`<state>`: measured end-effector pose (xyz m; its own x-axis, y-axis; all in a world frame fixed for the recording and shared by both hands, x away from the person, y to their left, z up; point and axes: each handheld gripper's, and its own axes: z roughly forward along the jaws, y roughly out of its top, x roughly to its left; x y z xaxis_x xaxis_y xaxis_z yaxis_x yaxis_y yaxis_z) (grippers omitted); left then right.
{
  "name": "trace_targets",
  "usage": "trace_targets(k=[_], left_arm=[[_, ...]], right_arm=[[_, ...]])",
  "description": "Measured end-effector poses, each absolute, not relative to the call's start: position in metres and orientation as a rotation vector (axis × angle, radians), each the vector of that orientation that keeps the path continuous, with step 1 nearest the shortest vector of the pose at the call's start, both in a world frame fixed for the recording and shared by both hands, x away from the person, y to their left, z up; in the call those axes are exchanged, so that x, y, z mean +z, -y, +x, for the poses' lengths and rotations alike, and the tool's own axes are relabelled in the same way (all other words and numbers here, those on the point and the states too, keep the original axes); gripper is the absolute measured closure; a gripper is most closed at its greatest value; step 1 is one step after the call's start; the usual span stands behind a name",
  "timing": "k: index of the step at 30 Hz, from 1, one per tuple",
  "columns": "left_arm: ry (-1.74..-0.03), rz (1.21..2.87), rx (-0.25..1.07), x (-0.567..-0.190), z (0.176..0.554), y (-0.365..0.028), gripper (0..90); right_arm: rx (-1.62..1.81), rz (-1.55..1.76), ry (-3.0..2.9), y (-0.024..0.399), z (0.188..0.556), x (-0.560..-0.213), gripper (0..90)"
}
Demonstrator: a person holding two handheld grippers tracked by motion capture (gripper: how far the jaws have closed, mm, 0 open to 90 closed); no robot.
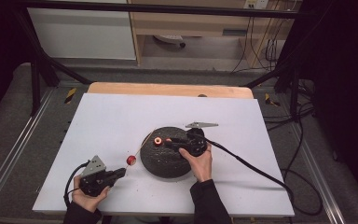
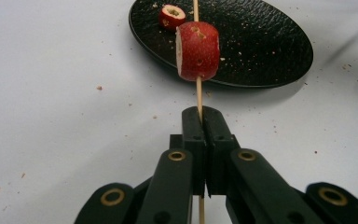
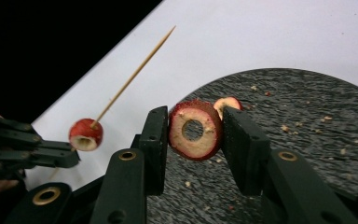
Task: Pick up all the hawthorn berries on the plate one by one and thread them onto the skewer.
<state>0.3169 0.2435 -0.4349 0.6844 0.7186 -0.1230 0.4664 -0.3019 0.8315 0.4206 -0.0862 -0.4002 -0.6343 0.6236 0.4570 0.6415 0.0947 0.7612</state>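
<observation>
Red cored fruit slice (image 3: 195, 129), pale-fleshed with a round hole, sits clamped in the right claw (image 3: 193, 140) above the black round plate (image 3: 307, 130). Left claw (image 2: 200, 126) pinches a thin wooden skewer (image 2: 198, 93) bearing another red fruit piece (image 2: 198, 51).

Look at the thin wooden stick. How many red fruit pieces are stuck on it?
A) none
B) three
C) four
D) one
D: in the left gripper view, the thin wooden stick held by the left gripper carries a single red fruit piece with a hole; another lies on the round black plate, and the right gripper holds a third.
</observation>
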Motion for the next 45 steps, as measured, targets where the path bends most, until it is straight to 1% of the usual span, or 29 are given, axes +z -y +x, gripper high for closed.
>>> trace_targets(k=[17, 28, 45], left_arm=[[-0.906, 1.949, 0.33, -0.436, 0.314, -0.237, 88.6], [-0.895, 1.945, 0.321, -0.436, 0.312, -0.23, 88.6], [-0.877, 1.928, 0.313, -0.437, 0.309, -0.222, 88.6]], right_arm=[[-1.927, -1.44, 2.056, 0.091, 0.396, -0.423, 62.6], [-2.051, -1.489, 1.941, 0.093, 0.394, -0.421, 62.6], [-2.211, -1.561, 1.788, 0.096, 0.401, -0.414, 62.7]])
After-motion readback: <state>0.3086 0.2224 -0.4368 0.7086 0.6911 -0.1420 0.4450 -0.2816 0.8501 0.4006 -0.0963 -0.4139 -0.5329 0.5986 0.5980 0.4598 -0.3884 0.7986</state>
